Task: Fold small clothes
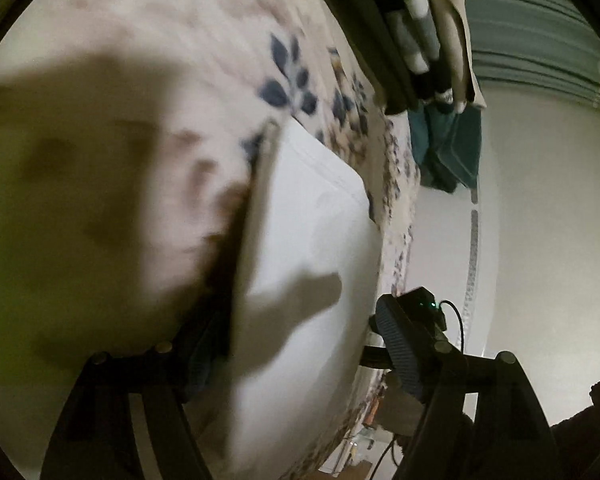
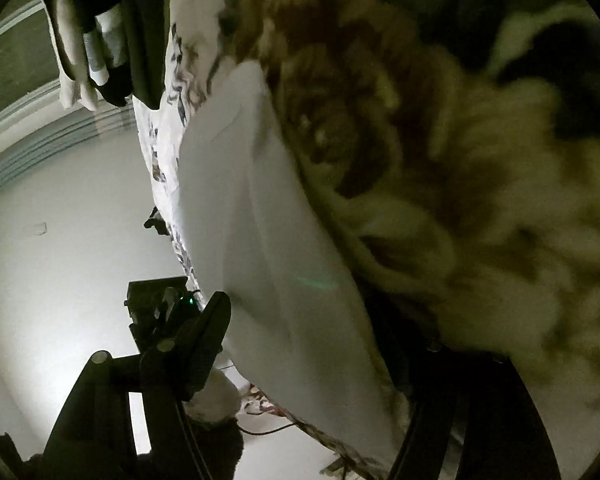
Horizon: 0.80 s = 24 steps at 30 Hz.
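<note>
A white garment [image 1: 308, 248] lies on a floral bedspread [image 1: 204, 32], one edge lifted. In the left wrist view my left gripper [image 1: 300, 344] straddles the garment's near part, jaws wide apart; the left finger is under the raised edge, the right finger [image 1: 400, 344] is clear of the cloth. In the right wrist view the same white garment [image 2: 268, 240] hangs between my right gripper's fingers [image 2: 204, 336]; the right finger is hidden behind the cloth. The right gripper [image 2: 320, 352] looks open around the garment. The other gripper's body [image 2: 156, 304] shows beyond it.
Dark and striped clothes [image 1: 416, 40] and a teal cloth [image 1: 448, 148] hang from a rack at the bed's edge. A blurred brown and cream blanket [image 2: 440, 160] fills the right of the right wrist view. Pale floor [image 1: 540, 240] lies beside the bed.
</note>
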Each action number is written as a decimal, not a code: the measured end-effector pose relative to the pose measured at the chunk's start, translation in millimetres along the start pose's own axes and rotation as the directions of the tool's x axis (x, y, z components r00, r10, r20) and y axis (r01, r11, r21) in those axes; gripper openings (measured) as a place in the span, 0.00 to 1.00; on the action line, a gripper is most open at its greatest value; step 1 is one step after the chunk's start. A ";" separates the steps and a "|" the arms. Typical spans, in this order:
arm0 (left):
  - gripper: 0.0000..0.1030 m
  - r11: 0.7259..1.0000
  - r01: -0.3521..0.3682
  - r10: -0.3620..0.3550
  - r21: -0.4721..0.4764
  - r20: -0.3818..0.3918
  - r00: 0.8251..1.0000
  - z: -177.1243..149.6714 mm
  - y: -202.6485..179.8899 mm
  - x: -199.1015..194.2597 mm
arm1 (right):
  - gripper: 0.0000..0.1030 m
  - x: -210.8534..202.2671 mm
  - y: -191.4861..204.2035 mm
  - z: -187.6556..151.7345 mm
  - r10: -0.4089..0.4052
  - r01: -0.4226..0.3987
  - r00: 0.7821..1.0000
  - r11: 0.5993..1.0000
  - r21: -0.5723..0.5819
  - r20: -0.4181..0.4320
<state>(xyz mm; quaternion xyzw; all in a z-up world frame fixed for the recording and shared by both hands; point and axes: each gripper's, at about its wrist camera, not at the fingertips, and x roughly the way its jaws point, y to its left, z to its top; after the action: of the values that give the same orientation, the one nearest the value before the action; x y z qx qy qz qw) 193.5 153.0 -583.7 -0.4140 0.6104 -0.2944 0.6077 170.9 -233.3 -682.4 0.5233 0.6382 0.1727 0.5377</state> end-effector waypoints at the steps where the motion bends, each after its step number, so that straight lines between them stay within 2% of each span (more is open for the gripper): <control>1: 0.70 1.000 -0.003 0.003 0.008 -0.005 1.000 1.1 -4.1 5.5 | 0.71 3.5 1.4 0.7 0.009 -0.009 1.000 1.000 0.000 -0.002; 2: 0.69 1.000 -0.006 0.007 0.030 -0.016 1.000 1.1 -11.4 12.4 | 0.69 4.6 3.0 0.8 0.017 -0.017 1.000 1.000 -0.004 -0.001; 3: 0.68 0.998 -0.018 0.019 0.055 -0.021 1.000 0.3 -18.3 16.8 | 0.55 5.5 5.6 0.1 0.013 -0.013 1.000 1.000 -0.016 -0.001; 4: 0.62 0.996 -0.035 0.038 0.079 -0.025 0.999 -1.0 -24.7 19.9 | 0.45 6.6 7.3 -0.8 0.000 0.000 1.000 1.000 -0.028 -0.004; 5: 0.37 0.994 -0.052 0.056 0.093 -0.034 0.998 -2.2 -28.6 23.5 | 0.32 7.8 10.1 -3.2 -0.022 0.022 1.000 0.999 -0.049 -0.001; 6: 0.19 0.993 -0.072 0.076 0.094 -0.040 0.996 -3.5 -30.2 25.6 | 0.22 7.4 11.8 -3.5 -0.023 0.023 1.000 0.999 -0.047 0.005; 9: 0.16 0.992 -0.099 0.101 0.074 -0.019 0.995 -4.5 -32.1 20.1 | 0.14 4.9 19.8 -8.5 -0.031 0.032 0.999 0.998 -0.053 0.027; 11: 0.15 0.990 -0.120 0.122 0.076 -0.016 0.992 -6.0 -41.2 15.7 | 0.13 0.7 36.8 -16.6 -0.070 0.073 0.997 0.994 -0.084 0.042; 16: 0.15 0.986 -0.136 0.138 0.092 -0.011 0.990 1.4 -79.3 -3.9 | 0.12 -19.9 75.6 -26.9 -0.076 0.082 0.996 0.991 -0.107 0.053; 20: 0.15 0.978 -0.149 0.148 0.148 0.016 0.989 25.8 -129.5 -23.6 | 0.12 -48.1 133.7 -21.6 -0.071 0.083 0.994 0.984 -0.157 0.084; 24: 0.15 0.963 -0.153 0.139 0.220 0.080 0.987 86.0 -197.7 -30.5 | 0.12 -81.0 206.7 16.7 -0.061 0.093 0.987 0.971 -0.222 0.146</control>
<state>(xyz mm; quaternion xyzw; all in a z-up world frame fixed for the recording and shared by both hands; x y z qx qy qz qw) 305.0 96.0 -405.6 -0.3053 0.5822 -0.3029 0.6900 274.9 -227.0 -485.6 0.4437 0.5953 0.1872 0.6432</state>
